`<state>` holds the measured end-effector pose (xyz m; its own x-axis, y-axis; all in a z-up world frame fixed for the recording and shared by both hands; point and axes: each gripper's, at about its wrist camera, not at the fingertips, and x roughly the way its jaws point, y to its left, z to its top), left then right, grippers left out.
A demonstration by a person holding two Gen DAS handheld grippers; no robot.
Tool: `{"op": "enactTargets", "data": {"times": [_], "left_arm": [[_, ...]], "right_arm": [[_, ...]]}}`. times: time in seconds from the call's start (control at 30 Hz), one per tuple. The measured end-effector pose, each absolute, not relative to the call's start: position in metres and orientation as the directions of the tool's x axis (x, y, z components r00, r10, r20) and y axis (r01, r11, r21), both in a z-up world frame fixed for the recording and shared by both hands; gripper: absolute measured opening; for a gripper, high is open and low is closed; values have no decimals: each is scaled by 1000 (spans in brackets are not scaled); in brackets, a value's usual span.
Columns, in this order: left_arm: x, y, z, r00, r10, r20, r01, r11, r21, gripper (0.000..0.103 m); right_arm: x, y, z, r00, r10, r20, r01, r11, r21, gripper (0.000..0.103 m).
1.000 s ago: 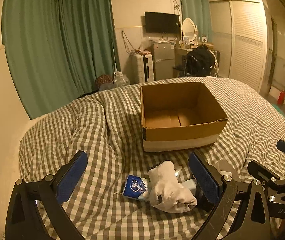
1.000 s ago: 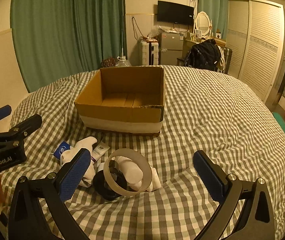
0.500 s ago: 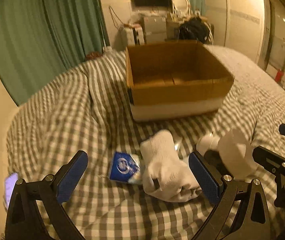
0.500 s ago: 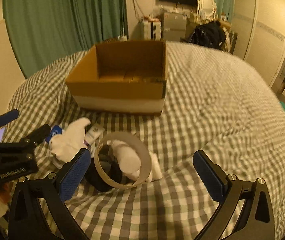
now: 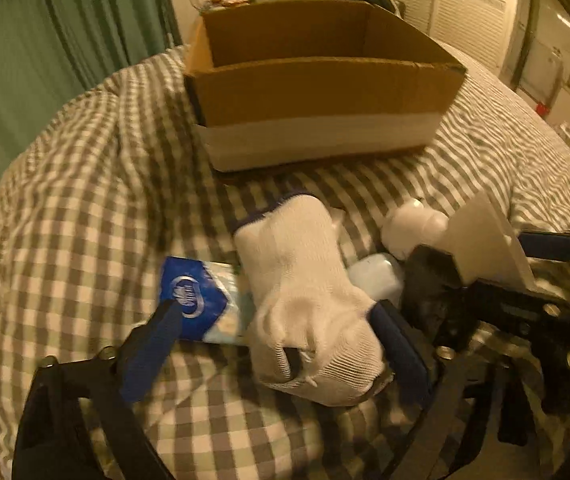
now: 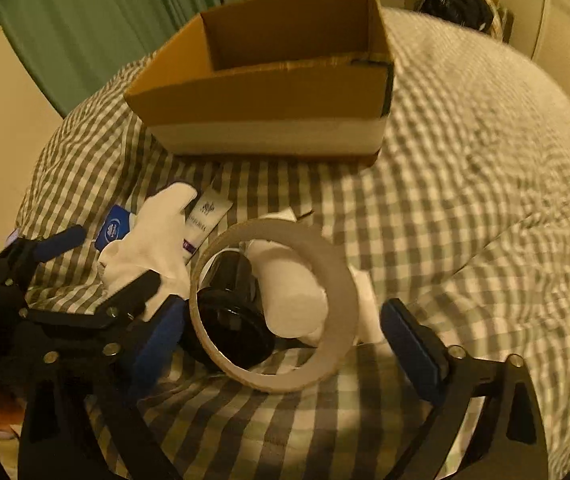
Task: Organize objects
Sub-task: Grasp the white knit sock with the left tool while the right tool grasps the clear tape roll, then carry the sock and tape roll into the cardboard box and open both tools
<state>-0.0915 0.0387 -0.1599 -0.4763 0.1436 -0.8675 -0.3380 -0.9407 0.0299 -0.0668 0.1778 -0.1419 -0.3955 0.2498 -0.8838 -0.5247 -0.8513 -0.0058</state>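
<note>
A white sock (image 5: 305, 292) lies on the checked bedspread, over a blue tissue pack (image 5: 197, 300). My left gripper (image 5: 281, 332) is open with its blue pads on either side of the sock's near end; it also shows in the right wrist view (image 6: 117, 276). A tape ring (image 6: 277, 304) leans on a black jar (image 6: 229, 320) and a white bundle (image 6: 293, 300). My right gripper (image 6: 285, 332) is open around the ring and jar. An open cardboard box (image 5: 317, 84) stands beyond, also seen in the right wrist view (image 6: 269, 80).
A small labelled tube (image 6: 205, 220) lies by the sock (image 6: 157, 240). A pale blue container (image 5: 377, 280) sits right of the sock. The bedspread (image 6: 465, 200) spreads wide to the right. Green curtains (image 5: 65, 40) hang behind at left.
Both grippers have dropped and moved forward to the pile. The left pads now flank the sock and the right pads flank the tape ring. Both stay open.
</note>
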Motion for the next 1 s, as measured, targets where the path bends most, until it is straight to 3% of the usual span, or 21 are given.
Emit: {"op": "enactTargets", "data": {"times": [0.13,0.43,0.63,1.0], "left_arm": [[-88,44,-161,-437,225,-871,-405,-914,-33,59],[-82,38,-147,-453,256,-854,-401,-914,-61,36],[-75,23,-126,-499,257,-828,-354,-932,-75,28],[-61,-15,-71,-589,281,-758,-298,-947,-120,27]], "right_arm": [[-66,181,-147,-415,181,-892,-519,-852,69,85],[-58,166,-131,-441,300,-846,-533,-846,-22,84],[-49,156,-114,-462,386,-799,-545,-834,-88,84],[-38,121,-75,-522,443,-729,-518,-844,-141,84]]}}
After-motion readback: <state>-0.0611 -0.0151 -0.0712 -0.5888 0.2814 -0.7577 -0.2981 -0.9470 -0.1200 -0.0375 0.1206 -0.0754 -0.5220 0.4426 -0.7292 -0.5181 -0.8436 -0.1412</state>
